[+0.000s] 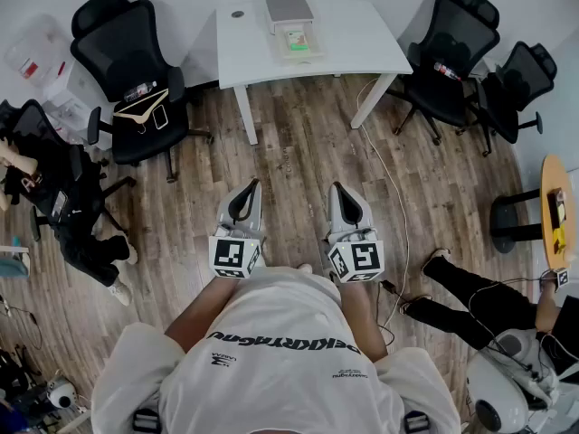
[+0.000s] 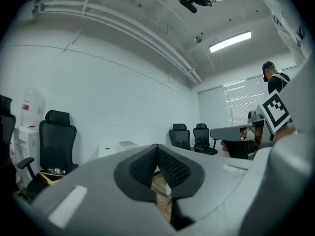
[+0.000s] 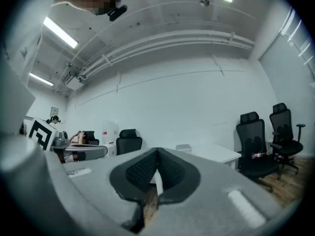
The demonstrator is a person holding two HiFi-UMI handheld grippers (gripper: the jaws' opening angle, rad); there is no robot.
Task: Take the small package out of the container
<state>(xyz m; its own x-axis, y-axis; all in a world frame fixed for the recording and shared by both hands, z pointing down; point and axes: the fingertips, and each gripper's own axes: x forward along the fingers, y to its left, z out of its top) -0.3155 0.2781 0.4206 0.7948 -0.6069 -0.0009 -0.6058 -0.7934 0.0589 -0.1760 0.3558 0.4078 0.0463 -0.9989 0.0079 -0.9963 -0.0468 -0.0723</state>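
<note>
1. The small package (image 1: 297,41) lies inside a clear container (image 1: 280,45) on the white table (image 1: 362,43). The container stands about in the middle of the table's width, towards its far edge. A grey box (image 1: 289,10) stands just behind it, at the far edge.
2. From the person, the container is straight ahead and well apart from both grippers, with a stretch of wooden floor (image 1: 298,143) between. So the coming move is, I think, first a step and a reach forward, not yet a grasp.
3. The package seems greenish. Its long axis appears to run from the near edge of the table to the far edge, but it is small in the head view and I am not sure of this.
4. The left gripper (image 1: 250,193) and the right gripper (image 1: 338,193) are held side by side close to the body, both pointing to the table. The container lies about midway between their lines, so neither one is clearly nearer.
5. The left gripper (image 2: 157,150) has its jaws fully together, with nothing between the pads.
6. The right gripper (image 3: 156,154) is closed in the same way and also empty. Whichever one takes the package must, in my judgement, open before it goes into the container.
</note>
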